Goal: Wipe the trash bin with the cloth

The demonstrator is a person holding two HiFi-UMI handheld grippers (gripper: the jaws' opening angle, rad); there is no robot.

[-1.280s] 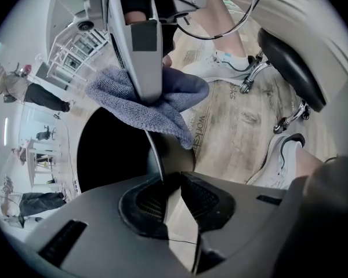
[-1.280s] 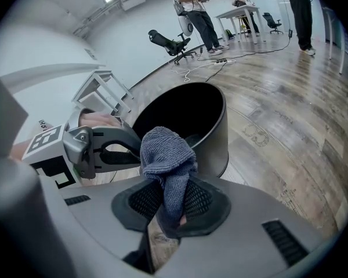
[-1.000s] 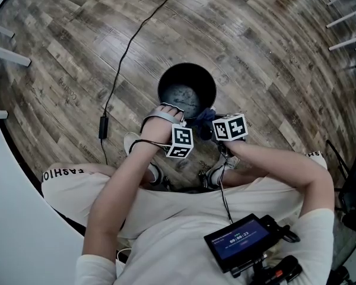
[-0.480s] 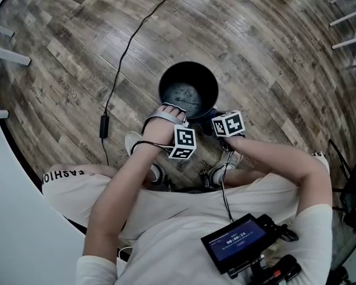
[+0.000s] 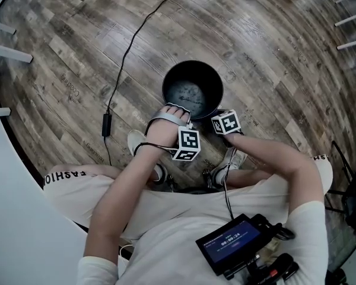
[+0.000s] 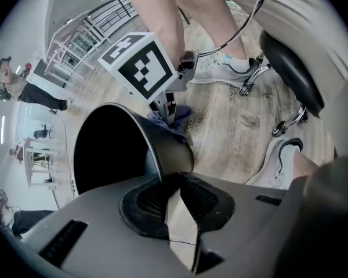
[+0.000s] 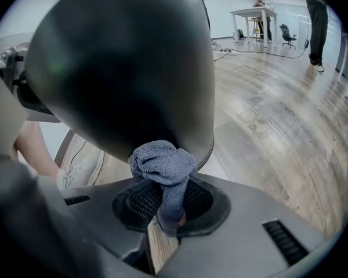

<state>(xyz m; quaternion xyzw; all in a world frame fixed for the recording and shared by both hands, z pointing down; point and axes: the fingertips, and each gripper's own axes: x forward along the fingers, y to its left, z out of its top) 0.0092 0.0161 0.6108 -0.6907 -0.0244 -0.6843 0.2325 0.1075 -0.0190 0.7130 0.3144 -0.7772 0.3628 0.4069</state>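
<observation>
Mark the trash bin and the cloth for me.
trash bin (image 7: 122,68), right gripper view, on its dark outer wall.
cloth (image 7: 162,162), right gripper view, on the bunched blue-grey wad.

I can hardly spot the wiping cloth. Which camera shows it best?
The right gripper view: the grey cloth, clamped in the right gripper, presses on the outside of the trash bin. The left gripper view catches only a small fold beside the bin. The head view barely shows it.

I read "FASHIO" upside down on the trouser leg (image 5: 68,174), lower left of the trash bin (image 5: 164,91). On the small screen (image 5: 232,243) below the bin, the digits are too small to read.
</observation>
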